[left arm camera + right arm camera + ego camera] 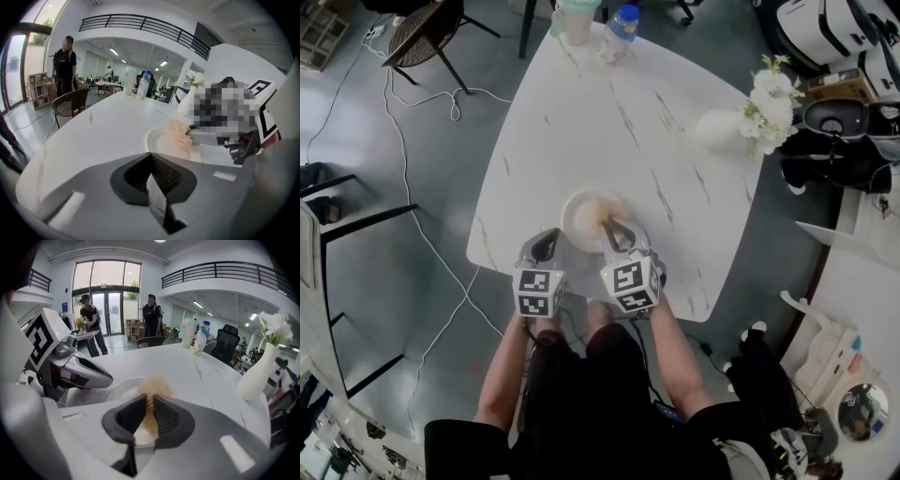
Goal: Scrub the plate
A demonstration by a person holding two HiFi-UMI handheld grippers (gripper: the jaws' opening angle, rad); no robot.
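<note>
Near the person's edge of the white, grey-veined marble worktop (pixel 609 112) sits the round white plate (pixel 569 221). Both tools meet at it from the near side. The right tool (pixel 150 401) reaches forward and a little leftward over the plate. Its jaws are drawn in to a narrow gap and pinch a tan, fibrous scrubbing wad (pixel 154 384), which rests on the plate's floor toward the far right part. The left tool (pixel 151 159) comes in at the plate's left rim. Its jaws are almost together, with a thin pale edge caught between them, which I take to be that rim, so it looks to be steadying the plate, not scrubbing. The relation that matters is the wad's place against the bare floor of the plate. The uncovered white surface lies to the left of the wad and nearer the person, between the two tools. A scrubbing stroke would therefore probably travel leftward and back toward the body, along the right tool's own line. The right hand is the one placed for it.
</note>
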